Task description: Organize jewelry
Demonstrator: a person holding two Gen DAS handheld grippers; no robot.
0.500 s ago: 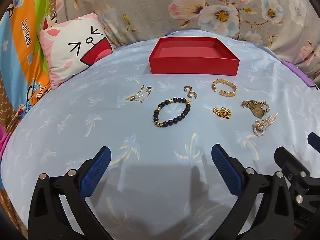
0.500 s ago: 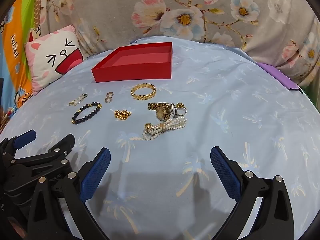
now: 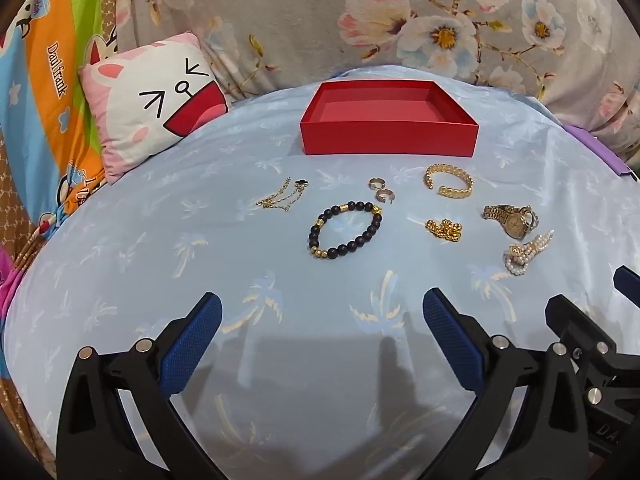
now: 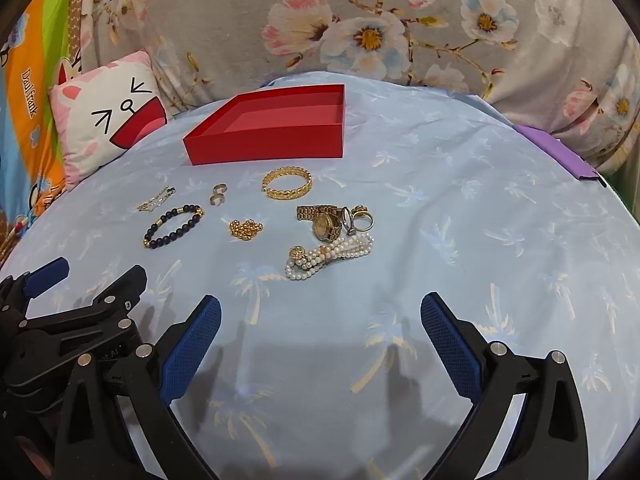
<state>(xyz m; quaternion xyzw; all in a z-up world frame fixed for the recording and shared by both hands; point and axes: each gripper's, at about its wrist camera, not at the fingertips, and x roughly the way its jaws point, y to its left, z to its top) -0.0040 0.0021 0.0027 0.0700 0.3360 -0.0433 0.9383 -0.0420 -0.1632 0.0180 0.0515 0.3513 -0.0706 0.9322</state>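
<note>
- I see both claws, left claw (image 3: 322, 334) and right claw (image 4: 320, 334), spread apart over smooth blue sheet (image 3: 200, 280).
- Rigid red box (image 3: 388, 138) sits behind the beaded bracelet (image 3: 345, 229); open cloth lies before me.

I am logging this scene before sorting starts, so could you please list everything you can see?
red box: 1, red, empty, far centre of sheet
gold cuff bracelet: 1, gold, before the box
black bead bracelet: 1, black and gold, centre
thin chain: 1, gold, left
hoop rings: 2, silver
gold bead cluster: 1, gold
watch: 1, gold, right
finger rings: at least 2, beside watch
pearl strand: 1, white, nearest
cat pillow: 1, pink-white, far left
sheet: 1, light blue
left claw: open
right claw: open
</note>
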